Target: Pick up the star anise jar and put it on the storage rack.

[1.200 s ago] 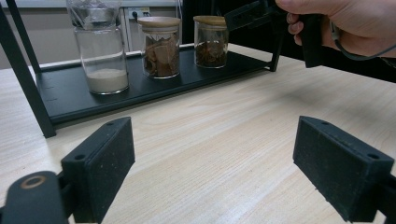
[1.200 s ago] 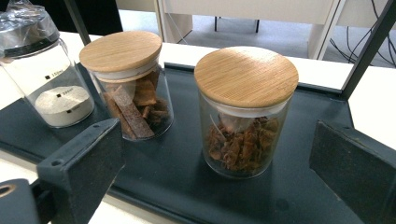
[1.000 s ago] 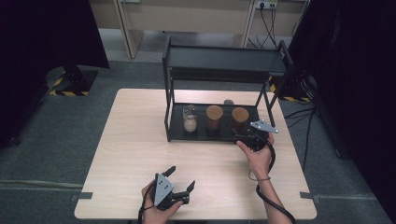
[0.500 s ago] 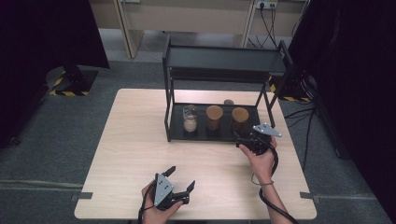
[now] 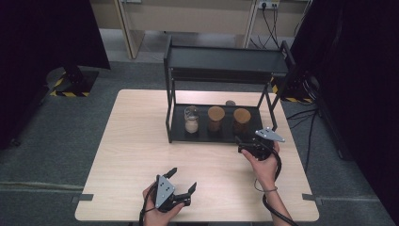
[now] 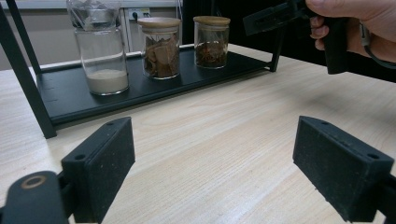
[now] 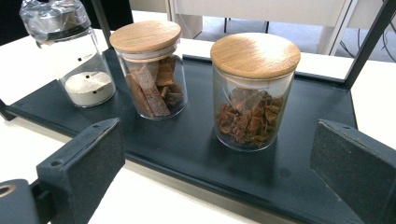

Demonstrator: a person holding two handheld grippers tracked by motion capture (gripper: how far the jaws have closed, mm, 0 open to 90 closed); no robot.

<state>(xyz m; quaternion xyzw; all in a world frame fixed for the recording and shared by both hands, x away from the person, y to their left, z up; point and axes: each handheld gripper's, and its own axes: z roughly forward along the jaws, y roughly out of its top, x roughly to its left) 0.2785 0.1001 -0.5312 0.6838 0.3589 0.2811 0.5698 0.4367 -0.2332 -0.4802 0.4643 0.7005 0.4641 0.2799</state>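
counter (image 5: 131, 155): pale wood, lying across the middle of the high view and carrying the rack along its far edge, which is leaving the near half bare for the hands to work.
rack (image 5: 226, 61): a black two-tier frame sitting in the upper centre of the high view; its low tray (image 7: 196, 154) is keeping three jars in one row, open to the front so a gripper can come in level.
star-anise jar (image 7: 252, 93): the wood-lidded jar at the right end of the row, standing upright on the tray and apart from its neighbour; it is sitting centre right in the right gripper view, squarely ahead of the jaws, so I judge it the one being approached.
bark jar (image 7: 152, 70): also wood-lidded, standing upright in the middle of the row.
powder jar (image 7: 77, 60): at the left end, wrapped in plastic film on top, holding white powder.
right gripper (image 5: 242, 143): hovering just in front of the tray's right part, jaws spread wide with nothing between them, the forearm reaching up from the lower right.
left gripper (image 5: 181, 181): waiting low near the bottom edge, well apart from the rack, jaws likewise parted and empty, pointing toward the jars.
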